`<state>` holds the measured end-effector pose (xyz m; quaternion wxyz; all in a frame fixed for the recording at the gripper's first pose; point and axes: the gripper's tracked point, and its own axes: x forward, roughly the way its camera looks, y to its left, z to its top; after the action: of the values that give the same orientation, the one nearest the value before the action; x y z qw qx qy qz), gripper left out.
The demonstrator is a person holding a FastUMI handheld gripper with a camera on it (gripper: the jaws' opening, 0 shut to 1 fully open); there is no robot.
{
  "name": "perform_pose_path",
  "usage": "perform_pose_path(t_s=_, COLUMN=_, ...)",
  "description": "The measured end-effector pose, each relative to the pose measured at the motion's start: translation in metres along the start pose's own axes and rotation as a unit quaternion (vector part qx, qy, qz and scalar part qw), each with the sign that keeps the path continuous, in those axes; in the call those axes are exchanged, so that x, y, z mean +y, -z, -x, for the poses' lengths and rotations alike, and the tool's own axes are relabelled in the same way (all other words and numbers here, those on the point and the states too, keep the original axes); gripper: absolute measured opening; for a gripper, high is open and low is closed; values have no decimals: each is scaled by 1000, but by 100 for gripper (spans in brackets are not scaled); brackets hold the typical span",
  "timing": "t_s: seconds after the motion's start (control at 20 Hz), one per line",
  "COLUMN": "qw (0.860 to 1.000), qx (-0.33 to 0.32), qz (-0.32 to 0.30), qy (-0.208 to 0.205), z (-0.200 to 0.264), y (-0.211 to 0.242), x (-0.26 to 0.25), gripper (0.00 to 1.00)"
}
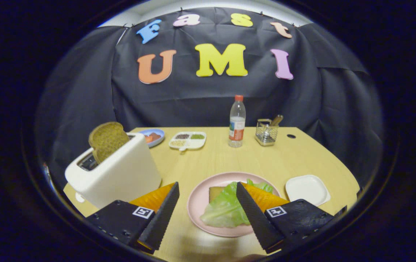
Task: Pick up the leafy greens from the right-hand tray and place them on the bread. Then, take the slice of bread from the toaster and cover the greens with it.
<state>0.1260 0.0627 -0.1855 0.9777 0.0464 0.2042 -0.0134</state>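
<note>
Black cloth hangs behind a pale wooden table, and we look along our gripper at the things laid out on it. Our fingers are spread wide and hold nothing; the left one sits just in front of the toaster, the right one reaches over the near right part of the pink plate. On that plate lies a slice of bread, mostly covered by the leafy greens, which drape over it toward us and spill onto the plate's near side; the right fingertip overlaps the greens in our view, though we cannot tell whether it touches them. To the left stands a white toaster, with a brown slice of bread standing up out of its slot, tilted a little. Right of the plate, close beside it, is a small white tray with nothing in it. Farther back along the table's far edge we see a blue dish with some reddish pieces behind the toaster, a white divided tray with small heaps of dark, green and pale stuff, a clear water bottle with a red cap, and a metal mesh holder with utensils in it.
</note>
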Motion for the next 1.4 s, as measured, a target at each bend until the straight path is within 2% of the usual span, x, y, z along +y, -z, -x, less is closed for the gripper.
perform_pose_path(t_s=0.2, qw=999, qx=-51, qz=-14, qy=8, z=37, y=-50, x=23, gripper=96)
perform_pose_path(t_s=0.3, qw=998, qx=-65, qz=-4, qy=-7, z=47, y=-68, x=48, gripper=96)
perform_pose_path(t_s=0.45, qw=998, qx=-57, qz=19, qy=-4, z=53, y=-82, x=76, gripper=96)
perform_pose_path(t_s=0.75, qw=997, qx=-37, qz=65, qy=-27, z=32, y=-99, x=157, gripper=96)
perform_pose_path(t_s=1.1, qw=996, qx=44, qz=76, qy=-18, z=-21, y=-74, x=203, gripper=96)
perform_pose_path(t_s=1.35, qw=992, qx=107, qz=61, qy=21, z=-50, y=-46, x=188, gripper=96)
perform_pose_path(t_s=1.4, qw=992, qx=114, qz=58, qy=20, z=-53, y=-43, x=188, gripper=83)
